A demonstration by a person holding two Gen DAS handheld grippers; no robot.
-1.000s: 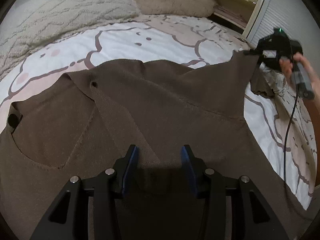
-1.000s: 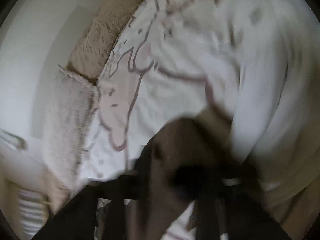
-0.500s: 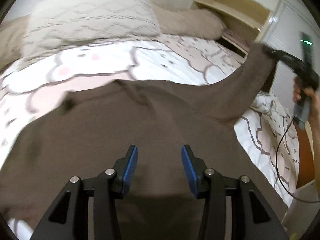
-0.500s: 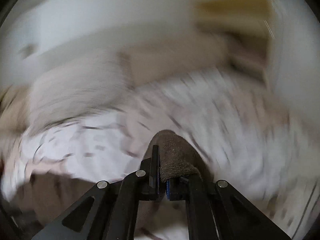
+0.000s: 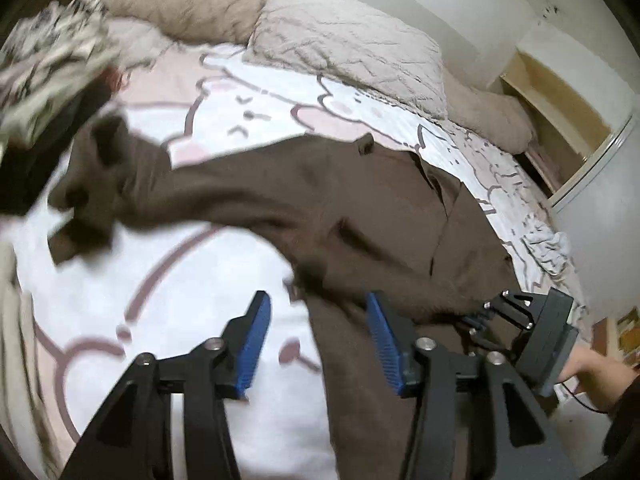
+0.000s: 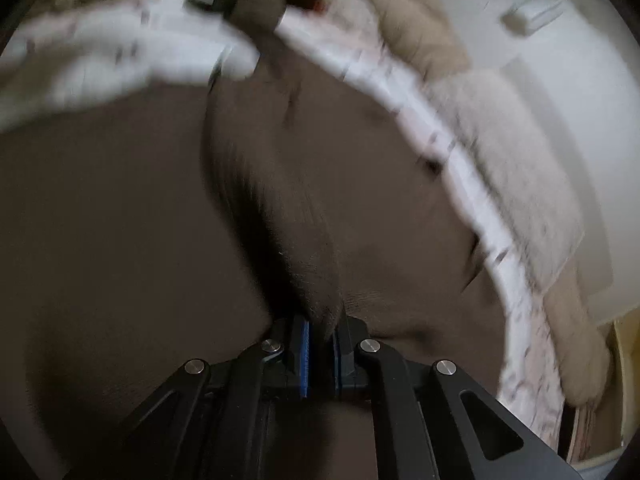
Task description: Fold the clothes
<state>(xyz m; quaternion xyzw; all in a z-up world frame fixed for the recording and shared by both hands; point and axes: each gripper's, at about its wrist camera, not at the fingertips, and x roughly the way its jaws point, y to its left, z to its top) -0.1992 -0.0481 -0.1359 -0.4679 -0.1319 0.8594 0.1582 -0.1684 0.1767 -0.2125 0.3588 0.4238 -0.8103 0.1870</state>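
A brown knit garment (image 5: 360, 208) lies spread on the bed, one sleeve (image 5: 100, 176) stretched out to the left. My left gripper (image 5: 316, 320) is open and empty, hovering over the garment's left edge and the sheet. My right gripper (image 6: 320, 332) is shut on a fold of the brown garment (image 6: 280, 200), low over the cloth. It also shows in the left wrist view (image 5: 532, 328) at the garment's right side, beside the left gripper.
The bed has a white sheet with pink cartoon prints (image 5: 192, 280). Beige pillows (image 5: 352, 44) lie at the head. A patterned pile of clothes (image 5: 52, 52) sits at the far left. A wooden shelf (image 5: 560, 92) and white wall stand to the right.
My right gripper has brought its held cloth down from high on the right onto the garment near my left gripper. My left gripper has swung left, still open.
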